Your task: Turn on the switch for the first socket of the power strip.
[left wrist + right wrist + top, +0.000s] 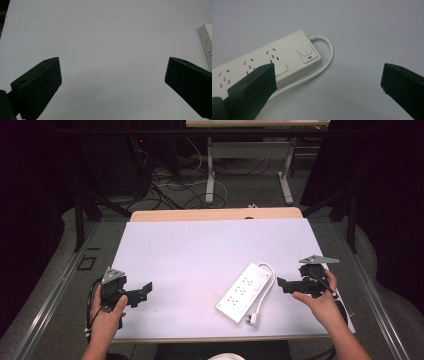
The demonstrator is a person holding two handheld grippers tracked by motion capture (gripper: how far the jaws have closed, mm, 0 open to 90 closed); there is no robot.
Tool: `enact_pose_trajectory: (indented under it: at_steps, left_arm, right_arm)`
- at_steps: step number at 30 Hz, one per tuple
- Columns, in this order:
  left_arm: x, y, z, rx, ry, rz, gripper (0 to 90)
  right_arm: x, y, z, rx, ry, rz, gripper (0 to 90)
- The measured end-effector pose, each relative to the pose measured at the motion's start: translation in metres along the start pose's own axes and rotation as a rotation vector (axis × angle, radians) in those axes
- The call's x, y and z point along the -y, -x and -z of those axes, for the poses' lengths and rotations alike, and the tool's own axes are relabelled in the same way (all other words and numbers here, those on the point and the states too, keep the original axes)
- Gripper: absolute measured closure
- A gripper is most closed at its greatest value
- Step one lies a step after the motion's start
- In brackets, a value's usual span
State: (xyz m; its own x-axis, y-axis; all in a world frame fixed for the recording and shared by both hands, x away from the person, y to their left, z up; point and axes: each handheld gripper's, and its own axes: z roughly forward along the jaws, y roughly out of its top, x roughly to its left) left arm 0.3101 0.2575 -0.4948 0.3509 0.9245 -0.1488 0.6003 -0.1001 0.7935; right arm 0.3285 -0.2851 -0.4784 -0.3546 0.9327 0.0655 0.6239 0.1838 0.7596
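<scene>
Tongs first: the left tongs [145, 289] sit low at the worktop's near left corner, jaws spread wide and gripping nothing, pointed across the pale surface. In the left gripper view the jaws frame bare sheet, with one white end of the power strip [207, 40] peeking in at the right edge. Over on the other side, the right tongs [281, 284] are just as wide open and empty, aimed leftward at the power strip [245, 291], near it but apart. The right gripper view has the strip's switch [305, 52] and its red mark between the jaws, the white cable [329, 53] looping past it. From above, the strip lies diagonally on the white worktop [200, 250], right of centre, its plug [253, 320] resting near the front edge.
</scene>
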Motion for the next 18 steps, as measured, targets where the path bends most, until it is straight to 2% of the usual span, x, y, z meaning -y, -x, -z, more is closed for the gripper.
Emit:
enact_pose_trajectory:
  at_steps: [5, 18]
  left_arm:
    - [0.000, -0.001, 0.000, -0.004, 0.004, 0.006, 0.8]
    - [0.000, -0.007, 0.003, -0.023, 0.011, 0.023, 0.8]
  right_arm:
    - [0.008, 0.011, 0.004, 0.033, 0.018, -0.020, 0.0]
    - [0.025, 0.031, 0.010, 0.081, 0.056, -0.078, 0.0]
